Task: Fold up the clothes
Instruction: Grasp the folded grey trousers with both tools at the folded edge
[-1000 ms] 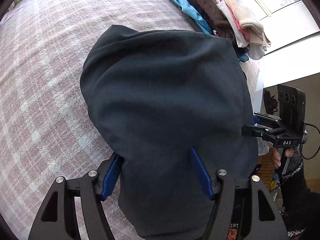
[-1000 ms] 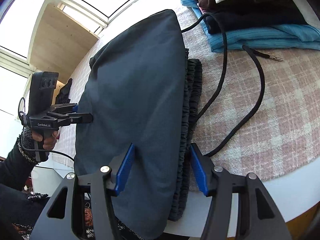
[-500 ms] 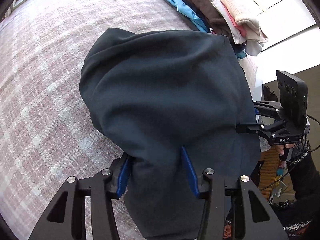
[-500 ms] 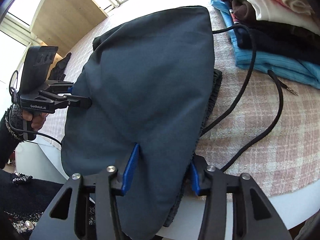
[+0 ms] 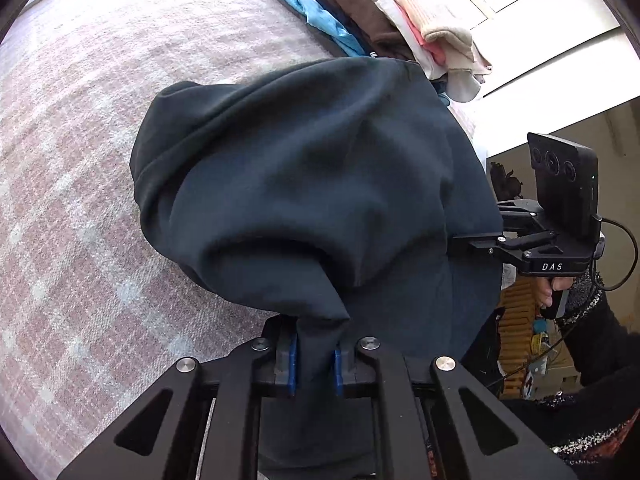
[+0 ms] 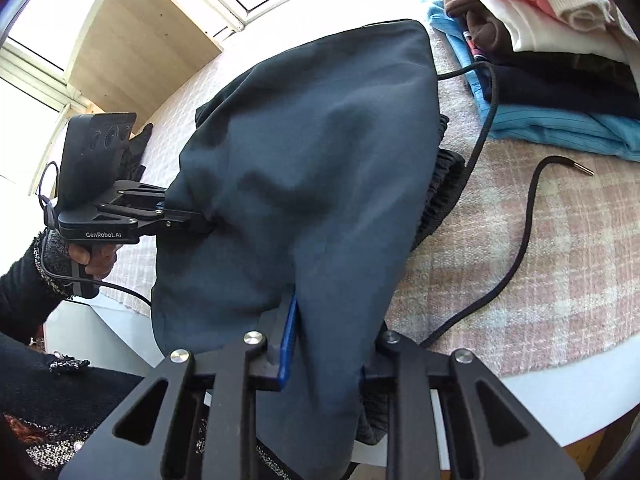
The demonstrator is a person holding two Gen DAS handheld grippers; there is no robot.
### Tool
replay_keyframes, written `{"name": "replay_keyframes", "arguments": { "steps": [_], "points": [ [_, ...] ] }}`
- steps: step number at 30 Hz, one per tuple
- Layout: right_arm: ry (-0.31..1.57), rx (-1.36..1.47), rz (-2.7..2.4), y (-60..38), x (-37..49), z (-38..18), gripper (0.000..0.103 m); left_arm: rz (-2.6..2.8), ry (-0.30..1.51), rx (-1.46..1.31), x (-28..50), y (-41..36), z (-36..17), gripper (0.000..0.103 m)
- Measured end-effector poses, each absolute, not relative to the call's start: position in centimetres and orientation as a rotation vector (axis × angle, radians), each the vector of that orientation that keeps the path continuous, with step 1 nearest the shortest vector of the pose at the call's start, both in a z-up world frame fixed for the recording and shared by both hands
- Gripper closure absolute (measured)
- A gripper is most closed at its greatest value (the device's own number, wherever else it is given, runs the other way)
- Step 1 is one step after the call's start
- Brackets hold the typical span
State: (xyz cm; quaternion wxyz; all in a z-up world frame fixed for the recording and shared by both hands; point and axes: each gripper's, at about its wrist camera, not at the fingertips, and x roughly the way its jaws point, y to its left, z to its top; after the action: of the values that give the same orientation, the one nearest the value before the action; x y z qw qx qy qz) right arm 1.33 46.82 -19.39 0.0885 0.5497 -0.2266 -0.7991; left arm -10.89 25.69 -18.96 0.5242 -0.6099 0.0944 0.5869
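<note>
A dark navy garment (image 5: pixel 304 184) lies bunched on the pink plaid table cover (image 5: pixel 80 160), its near edge hanging over the table side. My left gripper (image 5: pixel 316 358) is shut on a fold of it between the blue pads. In the right wrist view my right gripper (image 6: pixel 328 344) is shut on the same garment (image 6: pixel 320 152); one blue pad shows and cloth hides the other finger. Each gripper appears in the other's view, the right gripper (image 5: pixel 458 240) and the left gripper (image 6: pixel 202 222), both pinching the cloth from the side. The garment's gathered waistband (image 6: pixel 440 196) and black drawstring (image 6: pixel 524 240) lie on the cover.
A stack of folded clothes (image 5: pixel 380 20) in blue, brown, white and pink sits at the far end of the table, also close on the right in the right wrist view (image 6: pixel 560 64). The white table edge (image 6: pixel 560 392) runs just beside my right gripper. A person's hands and dark sleeves hold both grippers.
Both grippers went from wide open around the garment's edge to shut on it. The cloth now bunches and lifts into folds between them.
</note>
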Motion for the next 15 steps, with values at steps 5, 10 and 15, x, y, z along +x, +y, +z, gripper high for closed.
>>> {"name": "replay_keyframes", "arguments": {
  "steps": [5, 10, 15],
  "points": [
    [-0.637, 1.624, -2.438, 45.7, 2.4, -16.9, 0.083, 1.386, 0.166, -1.393, -10.3, 25.5, -16.6, 0.095],
    [-0.627, 1.608, -2.483, 45.4, 2.8, -13.5, 0.083, 1.384, 0.157, -1.369, -9.8, 25.0, -15.9, 0.096],
    [-0.551, 1.535, -2.557, 44.6, 3.6, -7.9, 0.083, 1.401, 0.135, -1.227, -10.8, 23.8, -10.4, 0.096]
  ]
}}
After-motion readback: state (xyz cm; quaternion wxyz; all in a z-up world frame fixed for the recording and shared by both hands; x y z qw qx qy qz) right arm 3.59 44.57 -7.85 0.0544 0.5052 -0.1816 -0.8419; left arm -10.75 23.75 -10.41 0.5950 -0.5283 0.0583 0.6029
